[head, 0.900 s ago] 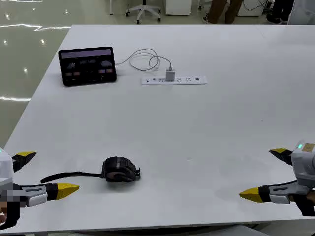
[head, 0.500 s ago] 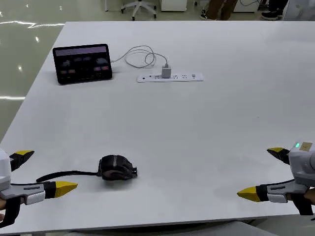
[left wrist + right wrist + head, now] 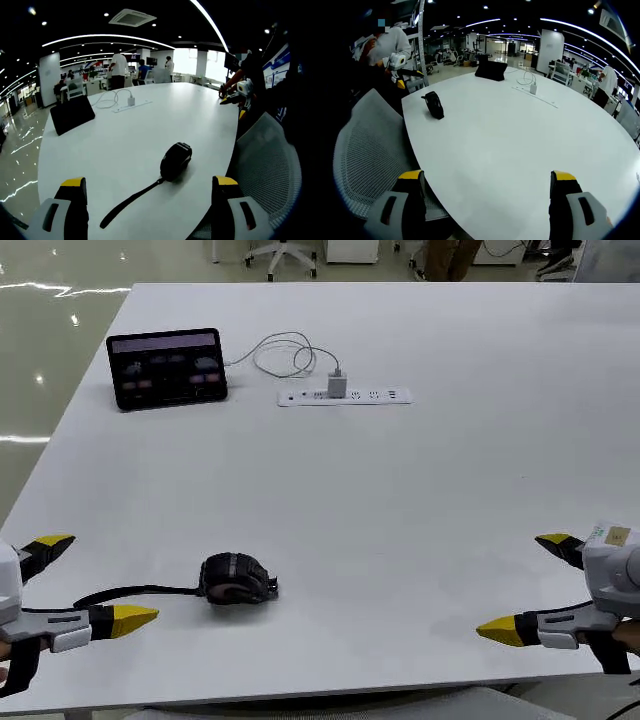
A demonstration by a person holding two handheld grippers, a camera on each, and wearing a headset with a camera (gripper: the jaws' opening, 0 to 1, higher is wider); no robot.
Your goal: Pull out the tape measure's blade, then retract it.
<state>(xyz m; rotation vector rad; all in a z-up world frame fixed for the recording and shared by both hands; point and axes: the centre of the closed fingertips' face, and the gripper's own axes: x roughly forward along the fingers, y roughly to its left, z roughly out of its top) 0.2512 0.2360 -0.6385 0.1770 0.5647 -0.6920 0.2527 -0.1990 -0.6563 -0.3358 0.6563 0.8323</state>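
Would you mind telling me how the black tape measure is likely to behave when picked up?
The tape measure has a rounded, compact black case, so it may rock or skid on the smooth white table if nudged. Its wrist strap lies limp and curved, so it will probably dangle.

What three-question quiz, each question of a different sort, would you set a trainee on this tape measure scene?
1. True or false: the tape measure sits clamped in the left gripper.
2. What is plugged into the power strip? A. a white charger B. a lamp C. a kettle
3. Fill in: the right gripper is ___ (open or shut).
Key: 1 false; 2 A; 3 open.
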